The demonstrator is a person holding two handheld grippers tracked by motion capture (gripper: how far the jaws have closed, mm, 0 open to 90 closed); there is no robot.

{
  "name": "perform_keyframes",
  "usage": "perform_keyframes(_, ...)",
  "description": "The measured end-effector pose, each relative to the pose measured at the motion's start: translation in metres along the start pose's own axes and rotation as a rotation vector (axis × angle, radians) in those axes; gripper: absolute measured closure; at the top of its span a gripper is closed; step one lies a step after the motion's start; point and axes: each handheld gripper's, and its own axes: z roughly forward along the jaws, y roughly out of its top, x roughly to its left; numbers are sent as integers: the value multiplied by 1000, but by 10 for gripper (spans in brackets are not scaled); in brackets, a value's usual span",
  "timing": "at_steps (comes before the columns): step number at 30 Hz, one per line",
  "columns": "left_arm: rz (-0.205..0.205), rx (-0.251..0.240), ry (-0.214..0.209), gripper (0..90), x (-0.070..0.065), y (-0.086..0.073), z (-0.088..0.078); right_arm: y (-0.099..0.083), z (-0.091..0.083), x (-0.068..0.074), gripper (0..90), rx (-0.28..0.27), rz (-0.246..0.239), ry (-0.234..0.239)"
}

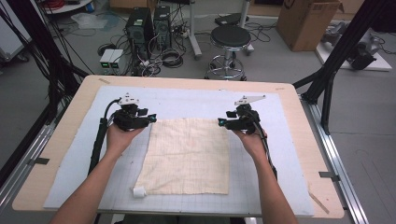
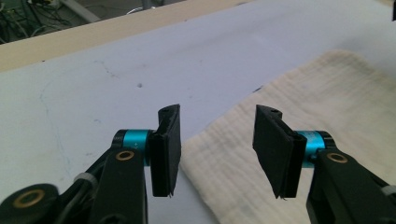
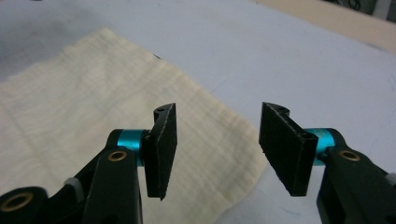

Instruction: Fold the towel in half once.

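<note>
High view: both grippers, left (image 1: 152,119) and right (image 1: 220,122), fingers spread empty at the cloth's (image 1: 187,156) far corners; thin fabric could slip the pinch.

The high view looks forward and down from above your side of the table (image 1: 65,135), taking in the whole mat (image 1: 196,100) and the floor beyond. Your left gripper view rides close over the mat, facing along its jaws toward the cloth (image 2: 327,107) corner and the table's far edge. Your right gripper view sits equally near, facing the opposite far corner. All three views share the cloth's far edge.
</note>
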Motion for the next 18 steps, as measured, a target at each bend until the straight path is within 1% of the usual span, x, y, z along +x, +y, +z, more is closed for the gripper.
perform_keyframes(2, -23, 26, 11, 526, 3, -4, 9, -3, 7, -4, 506, 15, 15, -9)
perform_keyframes(5, -77, 63, 23, 536, 6, -10, 22, -6, 14, -8, 554, 33, 35, -31)
perform_keyframes(6, -78, 75, 32, 539, 6, -11, 25, -7, 17, -10, 569, 37, 35, -34)
perform_keyframes(8, -79, 93, 42, 550, 6, -14, 31, -10, 21, -13, 574, 53, 54, -47)
perform_keyframes(9, -85, 99, 44, 550, 6, -16, 34, -11, 23, -14, 576, 61, 66, -50)
perform_keyframes(11, -114, 102, 32, 533, 7, -18, 38, -14, 27, -16, 587, 85, 70, -56)
perform_keyframes(12, -118, 106, 28, 532, 8, -19, 40, -15, 30, -16, 594, 98, 68, -68)
perform_keyframes(13, -113, 111, 29, 532, 7, -20, 42, -16, 31, -18, 595, 106, 60, -81)
perform_keyframes(14, -103, 123, 35, 532, 7, -20, 43, -17, 33, -19, 596, 114, 73, -89)
perform_keyframes(15, -105, 125, 38, 533, 6, -21, 45, -18, 34, -21, 596, 113, 80, -92)
perform_keyframes(16, -98, 140, 42, 538, 6, -22, 47, -19, 34, -23, 602, 114, 92, -97)
perform_keyframes(17, -90, 135, 47, 544, 6, -23, 47, -20, 35, -25, 610, 117, 96, -96)
perform_keyframes(18, -96, 131, 57, 558, 5, -23, 48, -21, 36, -26, 614, 117, 92, -94)
